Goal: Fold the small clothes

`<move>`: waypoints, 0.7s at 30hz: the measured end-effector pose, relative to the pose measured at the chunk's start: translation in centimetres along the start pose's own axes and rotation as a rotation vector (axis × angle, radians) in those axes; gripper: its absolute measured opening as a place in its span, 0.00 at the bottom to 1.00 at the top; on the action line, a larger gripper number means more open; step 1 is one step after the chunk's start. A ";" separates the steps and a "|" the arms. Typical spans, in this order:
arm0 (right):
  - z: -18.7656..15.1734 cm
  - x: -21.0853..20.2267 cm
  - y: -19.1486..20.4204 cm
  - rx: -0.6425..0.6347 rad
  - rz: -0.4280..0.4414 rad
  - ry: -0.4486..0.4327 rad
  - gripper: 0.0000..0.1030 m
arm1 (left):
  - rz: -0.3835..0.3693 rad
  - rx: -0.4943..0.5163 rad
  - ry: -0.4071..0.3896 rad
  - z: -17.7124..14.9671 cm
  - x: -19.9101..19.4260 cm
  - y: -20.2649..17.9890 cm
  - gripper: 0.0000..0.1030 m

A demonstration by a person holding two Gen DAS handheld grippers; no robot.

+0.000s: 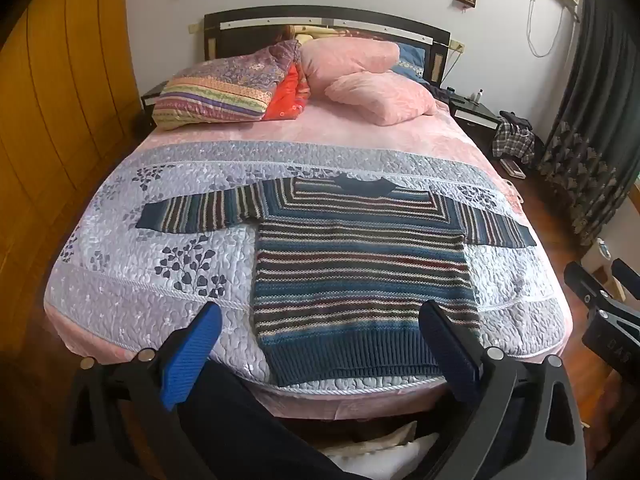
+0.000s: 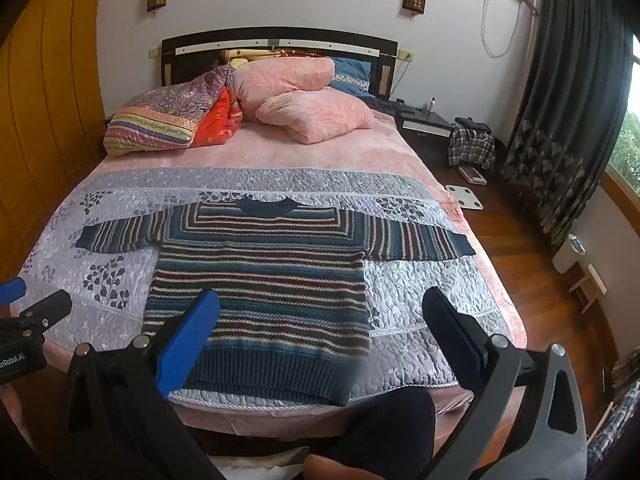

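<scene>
A striped knit sweater [image 1: 356,272] lies flat on the quilted bedspread [image 1: 132,292], both sleeves spread out sideways and its dark collar toward the pillows. The right wrist view shows the same sweater [image 2: 260,292] and bedspread [image 2: 404,292]. My left gripper [image 1: 322,316] hangs open above the foot of the bed, over the sweater's hem, with nothing between its blue pads. My right gripper [image 2: 320,304] is open too, held over the hem's right part, empty. The right gripper's tip [image 1: 600,292] shows at the right edge of the left view; the left one [image 2: 28,308] shows at the left edge of the right view.
Pink pillows [image 1: 360,76] and a folded patterned quilt [image 1: 224,88] are piled at the headboard. A nightstand [image 2: 424,120], a chair with plaid clothes [image 2: 472,144] and a floor scale [image 2: 464,196] stand right of the bed. Dark curtains [image 2: 560,120] cover the window; a person's dark-clad legs [image 1: 248,428] are at the bed's foot.
</scene>
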State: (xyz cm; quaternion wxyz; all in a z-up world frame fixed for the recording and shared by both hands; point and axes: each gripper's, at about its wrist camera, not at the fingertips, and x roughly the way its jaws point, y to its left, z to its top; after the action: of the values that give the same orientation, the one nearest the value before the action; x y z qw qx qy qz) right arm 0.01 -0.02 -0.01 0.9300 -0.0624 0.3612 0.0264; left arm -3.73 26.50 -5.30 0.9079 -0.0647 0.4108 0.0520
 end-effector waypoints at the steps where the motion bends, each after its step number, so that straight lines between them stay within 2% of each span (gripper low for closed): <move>1: 0.0 0.0 0.0 0.000 0.002 0.001 0.97 | -0.003 -0.001 -0.004 0.0 0.0 0.0 0.96; 21: 0.0 0.0 0.0 -0.002 -0.002 0.000 0.98 | -0.003 -0.001 -0.003 0.1 -0.1 0.0 0.96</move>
State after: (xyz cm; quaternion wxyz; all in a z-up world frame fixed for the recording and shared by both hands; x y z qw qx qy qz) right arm -0.02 -0.04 0.02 0.9299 -0.0639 0.3612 0.0260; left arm -3.76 26.47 -5.16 0.9086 -0.0655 0.4094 0.0510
